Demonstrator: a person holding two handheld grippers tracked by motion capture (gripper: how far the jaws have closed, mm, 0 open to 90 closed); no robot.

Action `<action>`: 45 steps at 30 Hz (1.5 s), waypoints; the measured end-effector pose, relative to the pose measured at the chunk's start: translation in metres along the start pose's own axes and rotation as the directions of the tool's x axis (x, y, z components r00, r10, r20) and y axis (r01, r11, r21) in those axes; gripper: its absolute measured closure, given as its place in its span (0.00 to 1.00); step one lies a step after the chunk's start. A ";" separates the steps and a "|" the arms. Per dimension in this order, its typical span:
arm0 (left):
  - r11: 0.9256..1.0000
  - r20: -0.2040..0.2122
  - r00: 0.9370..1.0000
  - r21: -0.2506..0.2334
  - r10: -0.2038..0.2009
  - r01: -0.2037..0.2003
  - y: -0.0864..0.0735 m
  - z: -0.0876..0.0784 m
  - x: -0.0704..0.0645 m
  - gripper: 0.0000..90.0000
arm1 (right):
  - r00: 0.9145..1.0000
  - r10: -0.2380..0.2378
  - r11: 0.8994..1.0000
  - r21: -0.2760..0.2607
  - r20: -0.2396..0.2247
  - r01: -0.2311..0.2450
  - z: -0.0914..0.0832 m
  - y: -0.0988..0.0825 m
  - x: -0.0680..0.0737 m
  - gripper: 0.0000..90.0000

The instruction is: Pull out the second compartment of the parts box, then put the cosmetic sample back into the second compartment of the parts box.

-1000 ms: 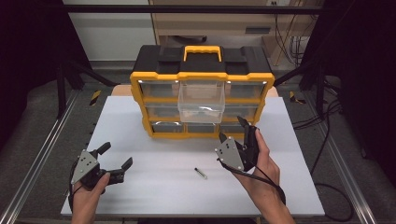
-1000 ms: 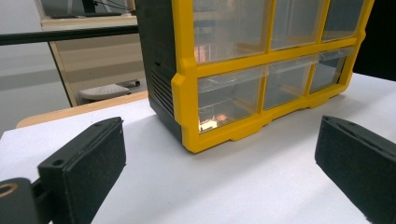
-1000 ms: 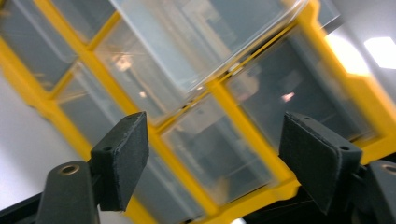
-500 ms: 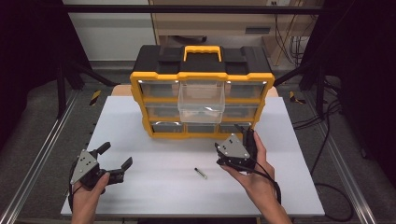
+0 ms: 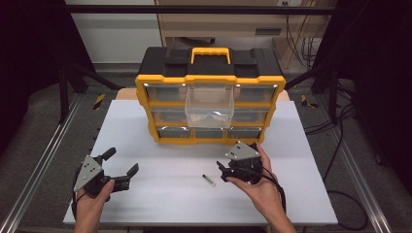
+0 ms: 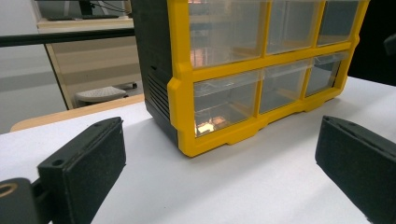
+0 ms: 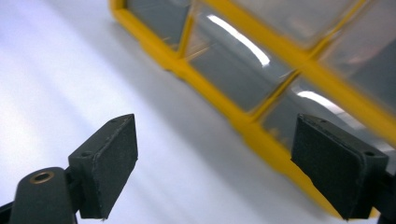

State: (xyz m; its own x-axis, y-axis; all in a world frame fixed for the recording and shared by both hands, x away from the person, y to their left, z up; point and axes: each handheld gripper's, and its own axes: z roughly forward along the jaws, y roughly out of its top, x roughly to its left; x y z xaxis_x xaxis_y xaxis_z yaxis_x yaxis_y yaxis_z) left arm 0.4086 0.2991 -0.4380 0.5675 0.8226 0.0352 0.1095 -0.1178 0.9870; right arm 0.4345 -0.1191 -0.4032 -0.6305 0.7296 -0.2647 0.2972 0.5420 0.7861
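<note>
Beside a slim metal pin (image 5: 209, 180) on matte white tabletop (image 5: 160, 194), right claw (image 5: 224, 172) released, empty.

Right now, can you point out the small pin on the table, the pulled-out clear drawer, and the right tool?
small pin (image 5: 209, 180), high view, middle of its shaft.
pulled-out clear drawer (image 5: 210, 104), high view, its clear front wall.
right tool (image 5: 223, 171), high view, midway between its open fingertips.

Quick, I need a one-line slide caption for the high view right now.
Right gripper, open, beside a small screw on the white table; left gripper open; organizer with one drawer pulled out.
</note>
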 end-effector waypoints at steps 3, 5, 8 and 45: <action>1.000 0.001 1.000 -0.005 -0.004 0.004 0.000 -0.001 0.001 0.02 | 0.997 0.052 0.999 0.015 -0.065 -0.051 0.006 -0.006 -0.002 0.16; 1.000 0.001 1.000 -0.007 -0.008 0.008 0.000 -0.001 0.002 0.02 | 0.992 0.085 0.996 0.018 -0.097 -0.083 0.009 -0.008 -0.003 0.15; 1.000 0.001 1.000 -0.008 -0.013 0.013 0.000 0.000 0.002 0.02 | 0.985 0.115 0.993 0.019 -0.130 -0.114 0.013 -0.010 -0.002 0.15; 1.000 -0.013 1.000 0.000 -0.025 0.025 -0.002 0.000 0.002 0.02 | 0.977 0.106 0.992 0.089 -0.183 -0.091 0.033 -0.017 0.024 0.10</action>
State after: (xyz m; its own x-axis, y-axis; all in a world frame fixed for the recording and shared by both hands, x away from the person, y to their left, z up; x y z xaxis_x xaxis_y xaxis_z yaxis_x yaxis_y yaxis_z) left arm 0.4094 0.3015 -0.4394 0.5541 0.8324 0.0127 0.1236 -0.0973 0.9876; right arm 0.4377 -0.0968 -0.4409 -0.7159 0.6943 -0.0736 0.4156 0.5085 0.7541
